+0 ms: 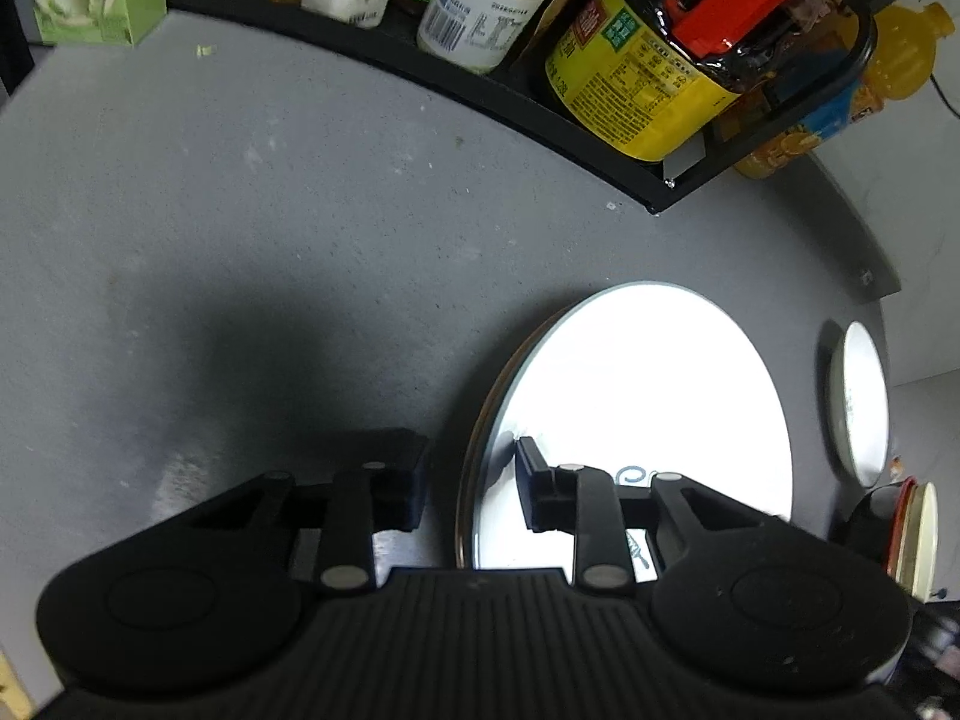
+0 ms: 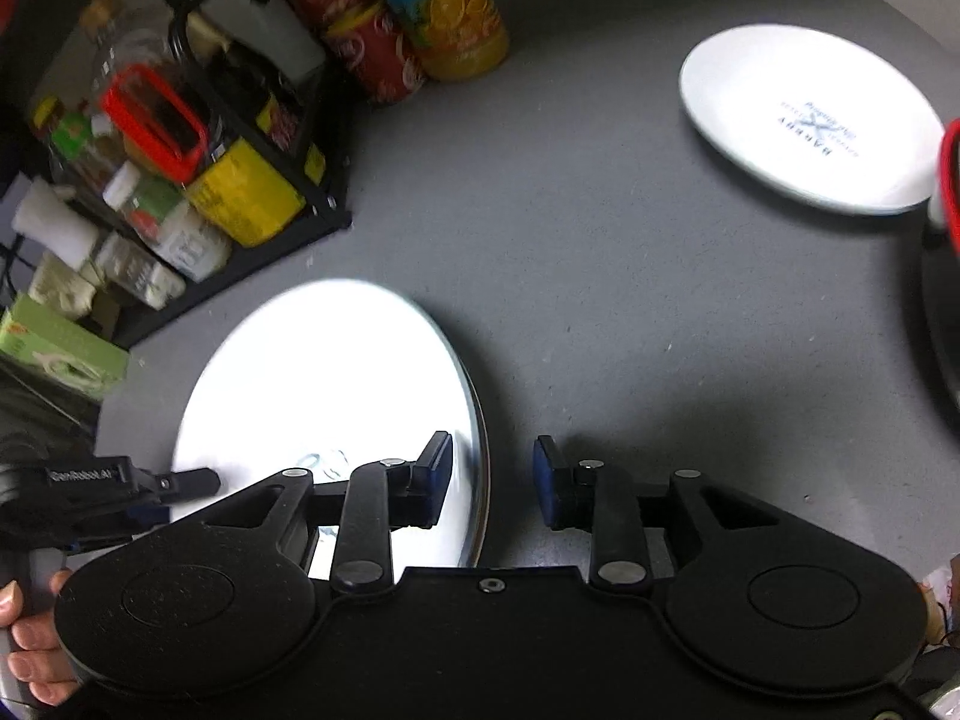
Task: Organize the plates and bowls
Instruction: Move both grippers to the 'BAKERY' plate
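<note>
Both grippers straddle opposite rims of the same big plate (image 2: 324, 396) on the grey counter (image 1: 270, 240). It looks stacked on another plate, a brownish rim showing under it at left, though the glare hides detail.

Left gripper (image 1: 471, 483): jaws part spread, one finger off the plate's left rim over bare counter, the other over the plate face. The rim sits in the gap; pads do not look pressed on it, no firm pinch visible.

Right gripper (image 2: 492, 480): jaws part spread, left finger over the plate face, right finger off the right rim over counter. The rim is in the gap, pads clear of it, not gripping.

A second plate (image 2: 810, 120) lies far right, well apart, face up, with printed text. It is much nearer the right gripper than the left. In the left view it shows only as a sliver at the right edge.

Likely step: big plate set down, the far-right plate next, a reach for the right hand.

Room: open counter between the two plates, nothing in the path. The rack (image 1: 540, 102) of jars and bottles lines the far left; a red-rimmed object (image 2: 948, 186) sits just beside the far plate's right edge, tight on that side.
</note>
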The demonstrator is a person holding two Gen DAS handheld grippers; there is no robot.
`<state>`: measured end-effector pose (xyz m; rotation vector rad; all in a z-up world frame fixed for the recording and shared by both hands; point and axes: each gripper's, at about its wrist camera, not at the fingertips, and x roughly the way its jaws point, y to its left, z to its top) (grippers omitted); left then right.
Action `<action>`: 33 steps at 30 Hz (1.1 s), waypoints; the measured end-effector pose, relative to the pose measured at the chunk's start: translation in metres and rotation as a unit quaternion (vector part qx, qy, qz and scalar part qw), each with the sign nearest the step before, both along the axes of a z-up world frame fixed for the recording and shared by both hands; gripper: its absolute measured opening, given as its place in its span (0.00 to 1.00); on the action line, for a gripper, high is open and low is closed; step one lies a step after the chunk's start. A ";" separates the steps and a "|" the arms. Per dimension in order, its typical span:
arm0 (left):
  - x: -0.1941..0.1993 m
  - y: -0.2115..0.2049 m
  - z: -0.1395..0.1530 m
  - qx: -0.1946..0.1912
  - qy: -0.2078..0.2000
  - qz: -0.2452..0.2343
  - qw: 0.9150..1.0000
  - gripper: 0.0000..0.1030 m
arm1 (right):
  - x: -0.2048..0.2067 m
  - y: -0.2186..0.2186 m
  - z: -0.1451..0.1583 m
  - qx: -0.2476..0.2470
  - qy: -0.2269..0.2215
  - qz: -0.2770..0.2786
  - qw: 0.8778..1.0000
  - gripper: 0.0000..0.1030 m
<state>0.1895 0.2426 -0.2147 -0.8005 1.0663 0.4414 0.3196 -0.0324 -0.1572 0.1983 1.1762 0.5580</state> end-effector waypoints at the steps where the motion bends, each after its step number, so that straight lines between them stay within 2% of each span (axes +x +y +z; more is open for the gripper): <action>1: 0.001 -0.001 0.006 0.011 0.002 0.002 1.000 0.29 | 0.000 -0.003 0.003 0.000 -0.001 -0.003 1.000 0.38; 6: 0.010 -0.010 0.032 0.018 -0.014 0.002 1.000 0.37 | 0.001 -0.009 0.023 -0.010 -0.026 -0.004 1.000 0.53; 9: 0.019 -0.021 0.044 0.032 -0.018 -0.007 0.999 0.50 | 0.004 -0.013 0.033 -0.011 -0.033 -0.004 0.999 0.64; 11: 0.026 -0.030 0.049 0.027 -0.022 -0.014 0.999 0.65 | 0.006 -0.014 0.039 -0.022 -0.044 -0.001 0.999 0.71; 14: 0.034 -0.043 0.058 0.027 -0.030 -0.021 0.999 0.77 | 0.010 -0.018 0.046 -0.027 -0.056 0.002 0.998 0.83; 16: 0.041 -0.054 0.063 0.041 -0.036 -0.030 0.998 0.79 | 0.012 -0.021 0.051 -0.031 -0.062 0.005 0.998 0.89; 21: 0.056 -0.074 0.074 0.056 -0.047 -0.049 0.996 0.79 | 0.021 -0.034 0.064 -0.041 -0.087 0.013 0.995 0.94; 26: 0.077 -0.094 0.081 0.056 -0.052 -0.068 0.995 0.79 | 0.037 -0.055 0.073 -0.037 -0.094 0.012 0.995 0.96; 33: 0.109 -0.124 0.087 0.051 -0.058 -0.078 0.994 0.79 | 0.058 -0.084 0.073 -0.054 -0.099 0.001 0.994 0.97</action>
